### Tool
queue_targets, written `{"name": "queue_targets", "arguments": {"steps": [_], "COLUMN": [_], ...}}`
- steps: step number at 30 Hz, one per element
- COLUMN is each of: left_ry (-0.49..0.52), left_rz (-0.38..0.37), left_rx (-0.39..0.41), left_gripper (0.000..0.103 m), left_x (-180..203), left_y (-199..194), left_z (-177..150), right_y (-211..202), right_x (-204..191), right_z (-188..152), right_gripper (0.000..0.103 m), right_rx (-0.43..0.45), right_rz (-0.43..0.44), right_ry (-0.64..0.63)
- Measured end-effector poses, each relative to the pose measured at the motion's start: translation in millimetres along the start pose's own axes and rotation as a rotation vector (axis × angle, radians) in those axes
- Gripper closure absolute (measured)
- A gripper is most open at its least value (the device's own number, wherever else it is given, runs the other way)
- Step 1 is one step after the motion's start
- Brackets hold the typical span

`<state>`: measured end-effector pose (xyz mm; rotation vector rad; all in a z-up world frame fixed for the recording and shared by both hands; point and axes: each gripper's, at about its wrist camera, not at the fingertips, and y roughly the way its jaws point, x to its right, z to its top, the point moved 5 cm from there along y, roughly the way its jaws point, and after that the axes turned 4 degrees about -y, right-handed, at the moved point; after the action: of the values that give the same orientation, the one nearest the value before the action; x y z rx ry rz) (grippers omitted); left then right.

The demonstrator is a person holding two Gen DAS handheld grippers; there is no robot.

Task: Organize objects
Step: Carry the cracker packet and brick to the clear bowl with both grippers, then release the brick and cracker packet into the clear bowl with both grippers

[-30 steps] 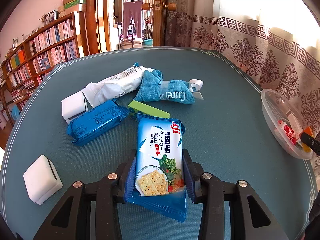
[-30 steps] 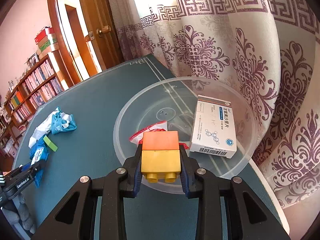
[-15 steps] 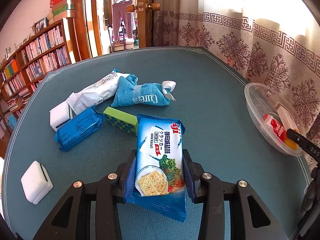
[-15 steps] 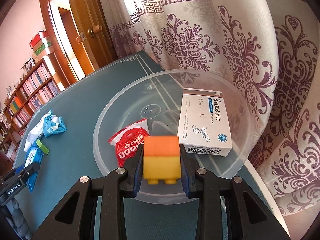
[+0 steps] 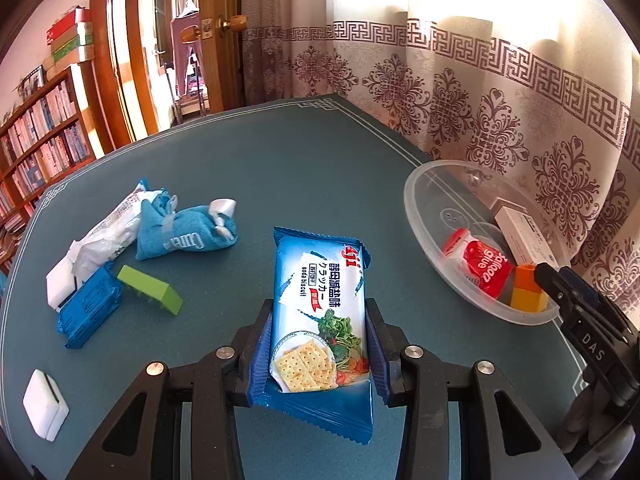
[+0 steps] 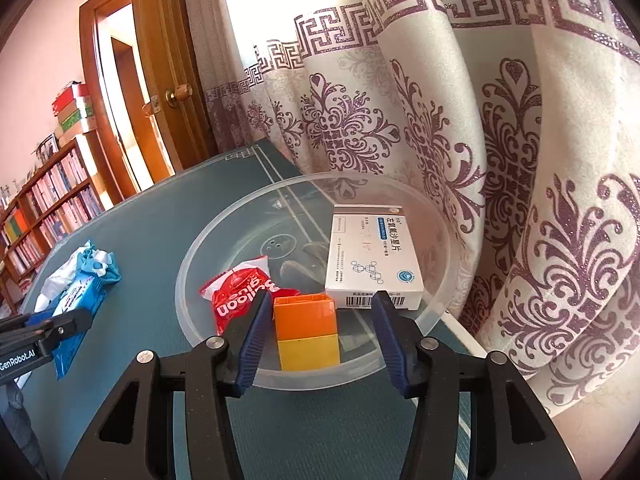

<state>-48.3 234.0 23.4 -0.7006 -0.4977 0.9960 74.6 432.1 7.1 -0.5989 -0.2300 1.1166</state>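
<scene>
Two tongs work one table [image 5: 248, 184] at once: the left tongs [image 5: 318, 350] are clamped on the lower end of a blue cracker packet [image 5: 320, 312], carried clear of the green cloth with its upper end pointing toward a clear plastic bowl [image 6: 192, 280] by the curtain, while the right tongs [image 6: 318, 340] are opening around an orange-and-yellow toy block [image 6: 306, 332] that sits in the bowl's near side, pads no longer pressing it. A red glue packet [image 6: 236, 296] and a white medicine box [image 6: 372, 256] already lie in the bowl. Left on the table are a blue cloth pouch [image 5: 180, 232], a white plastic bag [image 5: 104, 236], a green block [image 5: 150, 288], a small blue packet [image 5: 88, 312] and two white blocks [image 5: 44, 404]. The cracker packet looks light, its film slick and crinkly, its contents brittle; a firm squeeze would likely crush them, so a gentle hold across the narrow sides, as now, seems wisest. The toy block is rigid and takes a grip on its flat sides.
</scene>
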Motion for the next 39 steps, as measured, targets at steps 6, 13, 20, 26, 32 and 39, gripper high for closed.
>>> {"name": "queue_targets", "arguments": {"steps": [6,13,20,26,32,39], "left_ry": [0.026,0.079,0.103,0.098,0.076,0.014], "left_rz": [-0.081,-0.143,-0.19,-0.209,-0.163,-0.107], "left_rx": [-0.011,0.003,-0.013,0.022,0.055,0.041], "left_gripper": [0.059,0.059,0.059,0.021,0.016,0.008], "left_x": [33,72,97,105,90,69], "left_y": [10,23,42,44,38,40], "left_z": [20,43,57,57,55,45], "right_y": [-5,-7,-9,-9,-9,-9], "right_x": [7,14,17,18,17,16], "right_z": [2,1,0,0,1,2], "right_gripper": [0.046,0.044,0.044,0.044,0.044,0.044], "right_rx": [0.03,0.042,0.051,0.053,0.054,0.061], "right_rz": [-0.003,-0.019,-0.03,-0.033,-0.035,-0.039], "right_ry": [0.038,0.069,0.077,0.076,0.075,0.07]}}
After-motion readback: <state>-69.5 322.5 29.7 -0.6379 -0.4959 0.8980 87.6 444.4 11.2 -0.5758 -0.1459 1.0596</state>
